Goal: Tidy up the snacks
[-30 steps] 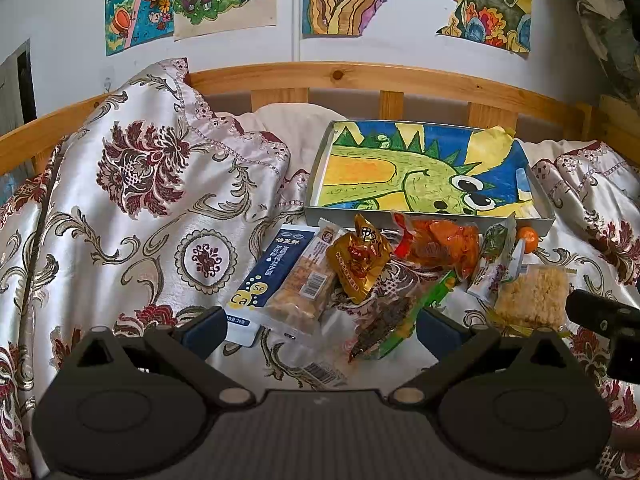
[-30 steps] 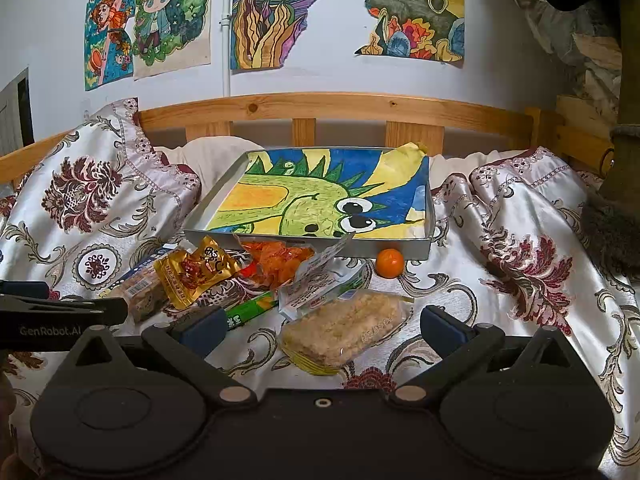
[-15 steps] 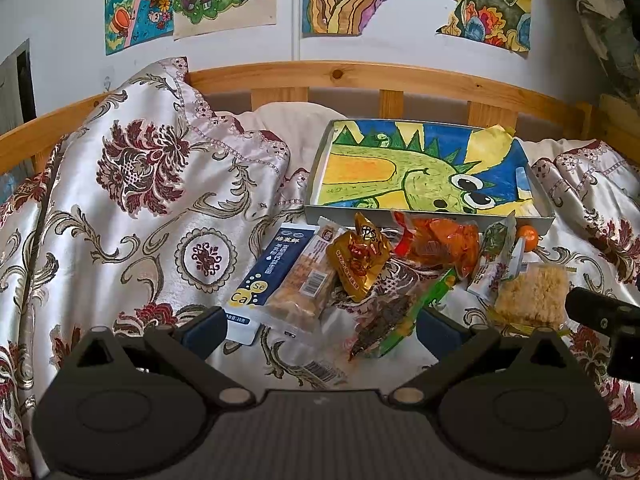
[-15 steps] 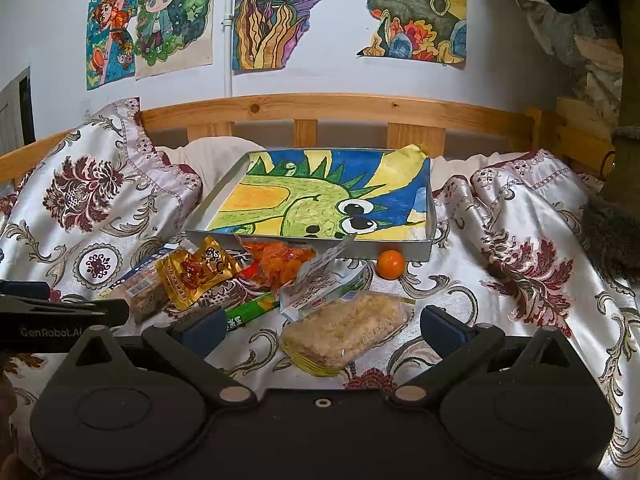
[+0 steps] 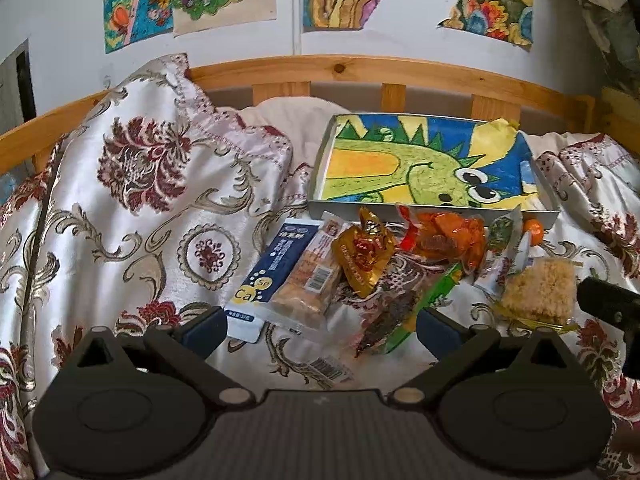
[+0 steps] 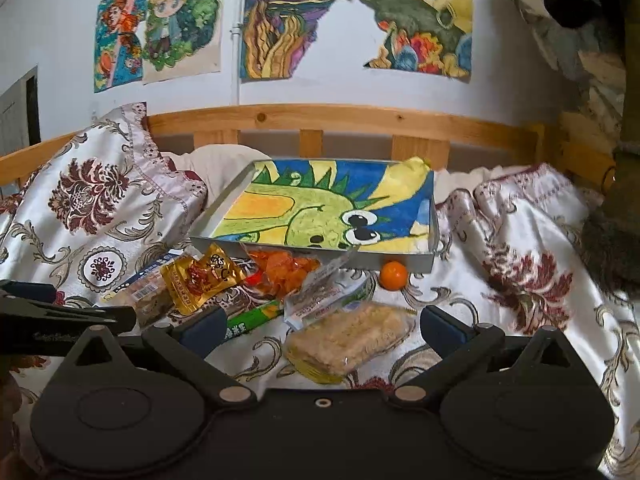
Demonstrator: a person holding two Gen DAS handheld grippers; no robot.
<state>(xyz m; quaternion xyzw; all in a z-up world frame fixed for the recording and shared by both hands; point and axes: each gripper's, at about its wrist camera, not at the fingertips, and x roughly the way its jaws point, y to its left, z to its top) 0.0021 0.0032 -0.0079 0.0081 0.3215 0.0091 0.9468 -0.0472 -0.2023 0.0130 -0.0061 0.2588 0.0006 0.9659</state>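
The snacks lie in a loose row on the bed just before the tray (image 6: 433,258): a noodle cake (image 6: 348,338) nearest the right gripper (image 6: 320,326), a gold packet (image 5: 362,256) ahead of the left gripper (image 5: 320,326). Both grippers are spread apart, empty. Best to straddle the noodle cake squarely and close gently, since it looks brittle.

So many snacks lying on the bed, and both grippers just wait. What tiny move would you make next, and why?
Probably ease the open right gripper forward around the crispy noodle pack: it lies right between its fingers, while the tray behind holds no snacks yet.
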